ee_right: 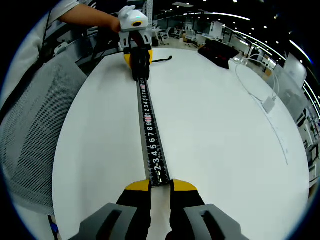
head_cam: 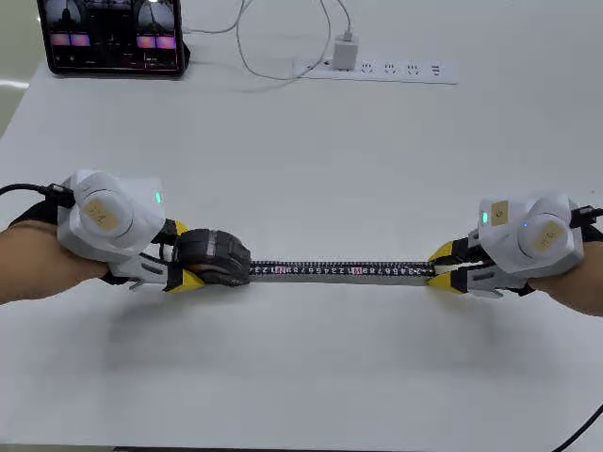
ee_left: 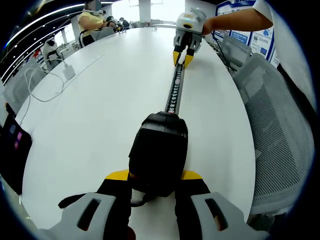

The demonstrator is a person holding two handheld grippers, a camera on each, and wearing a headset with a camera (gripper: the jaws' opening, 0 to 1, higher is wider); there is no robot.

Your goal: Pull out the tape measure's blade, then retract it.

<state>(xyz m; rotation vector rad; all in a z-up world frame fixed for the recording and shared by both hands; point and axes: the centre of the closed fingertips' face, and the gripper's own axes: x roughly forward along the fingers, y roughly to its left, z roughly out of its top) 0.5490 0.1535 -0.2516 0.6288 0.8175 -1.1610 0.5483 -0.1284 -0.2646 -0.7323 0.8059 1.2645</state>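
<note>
A black tape measure case (head_cam: 212, 257) rests on the white table (head_cam: 311, 179), held between the yellow-tipped jaws of my left gripper (head_cam: 186, 266), which is shut on it. In the left gripper view the case (ee_left: 159, 150) sits between the jaws, and the blade (ee_left: 174, 90) runs away to the other gripper (ee_left: 183, 56). The blade (head_cam: 344, 270) lies stretched out flat to the right, numbers up. My right gripper (head_cam: 441, 267) is shut on the blade's end. In the right gripper view the blade (ee_right: 150, 135) leads from my jaws to the case (ee_right: 140, 61).
A tablet (head_cam: 113, 38) stands at the table's back left. A white power strip (head_cam: 377, 69) with a plugged-in charger (head_cam: 345, 50) and white cables lies at the back. A mesh chair (ee_left: 280, 135) stands beside the table's edge.
</note>
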